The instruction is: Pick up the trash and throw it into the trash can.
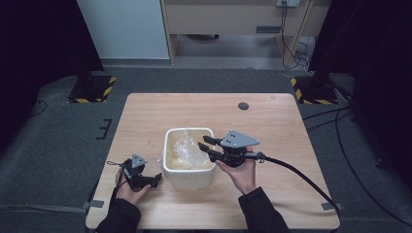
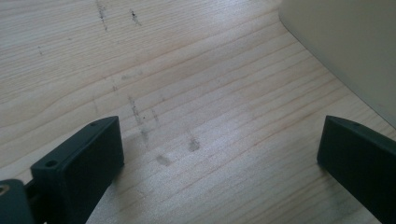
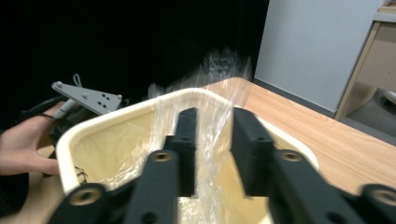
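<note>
A cream bin point(image 1: 189, 178) stands at the table's middle, with crumpled clear plastic film point(image 1: 183, 145) inside it. My right gripper point(image 1: 201, 142) reaches over the bin's right rim, pointing left. In the right gripper view its jaws point(image 3: 215, 116) stand a narrow gap apart, so it is open, and the film point(image 3: 212, 144) rises blurred between them above the bin point(image 3: 116, 114). My left gripper point(image 1: 156, 178) rests low on the table just left of the bin. It is open wide point(image 2: 215, 149) over bare wood, with the bin's wall point(image 2: 345, 46) at the upper right.
The wooden table point(image 1: 272, 126) has a dark round grommet point(image 1: 243, 106) near its far edge. A black cable point(image 1: 301, 174) trails right from my right gripper. Two stand bases with yellow-black stripes point(image 1: 90, 90) sit on the floor beyond the table's far corners.
</note>
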{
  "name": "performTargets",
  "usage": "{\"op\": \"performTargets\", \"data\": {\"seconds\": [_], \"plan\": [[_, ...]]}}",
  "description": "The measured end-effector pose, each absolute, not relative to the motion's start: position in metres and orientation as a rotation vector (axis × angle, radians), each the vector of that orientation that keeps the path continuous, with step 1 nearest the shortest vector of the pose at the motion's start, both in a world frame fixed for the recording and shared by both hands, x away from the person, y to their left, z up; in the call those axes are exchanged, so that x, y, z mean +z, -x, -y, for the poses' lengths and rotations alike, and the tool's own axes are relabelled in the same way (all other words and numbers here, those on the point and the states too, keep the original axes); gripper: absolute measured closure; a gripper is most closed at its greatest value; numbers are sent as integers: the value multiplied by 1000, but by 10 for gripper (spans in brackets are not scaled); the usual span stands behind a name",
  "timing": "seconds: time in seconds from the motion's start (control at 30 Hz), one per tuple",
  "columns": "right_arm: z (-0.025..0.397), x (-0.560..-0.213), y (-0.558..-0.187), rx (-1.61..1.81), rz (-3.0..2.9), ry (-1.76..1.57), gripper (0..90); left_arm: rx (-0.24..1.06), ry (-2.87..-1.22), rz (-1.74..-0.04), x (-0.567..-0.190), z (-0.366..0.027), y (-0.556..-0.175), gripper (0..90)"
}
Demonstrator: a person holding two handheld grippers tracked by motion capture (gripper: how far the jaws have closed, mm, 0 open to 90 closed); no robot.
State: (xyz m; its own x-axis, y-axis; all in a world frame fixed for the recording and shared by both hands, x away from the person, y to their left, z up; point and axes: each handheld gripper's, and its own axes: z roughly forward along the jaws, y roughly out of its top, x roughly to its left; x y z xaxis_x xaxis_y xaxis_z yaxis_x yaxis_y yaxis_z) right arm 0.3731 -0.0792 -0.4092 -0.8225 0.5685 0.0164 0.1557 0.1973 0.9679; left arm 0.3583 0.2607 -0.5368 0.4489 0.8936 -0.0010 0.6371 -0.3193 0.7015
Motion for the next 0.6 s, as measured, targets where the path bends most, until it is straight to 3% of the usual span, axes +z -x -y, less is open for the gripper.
{"op": "performTargets", "data": {"seconds": [0.13, 0.2, 0.43, 0.6], "plan": [[85, -404, -372, 1652, -2104, -673, 549, 521, -2067, -1276, -537, -261, -358, 0], [92, -396, -370, 1643, -2065, -673, 451, 521, -2067, -1276, -537, -261, -358, 0], [111, -382, -364, 1678, -2001, -709, 347, 522, -2067, -1275, -537, -261, -358, 0], [141, -391, -361, 1656, -1926, -833, 254, 522, -2067, -1276, -537, -261, -358, 0]]}}
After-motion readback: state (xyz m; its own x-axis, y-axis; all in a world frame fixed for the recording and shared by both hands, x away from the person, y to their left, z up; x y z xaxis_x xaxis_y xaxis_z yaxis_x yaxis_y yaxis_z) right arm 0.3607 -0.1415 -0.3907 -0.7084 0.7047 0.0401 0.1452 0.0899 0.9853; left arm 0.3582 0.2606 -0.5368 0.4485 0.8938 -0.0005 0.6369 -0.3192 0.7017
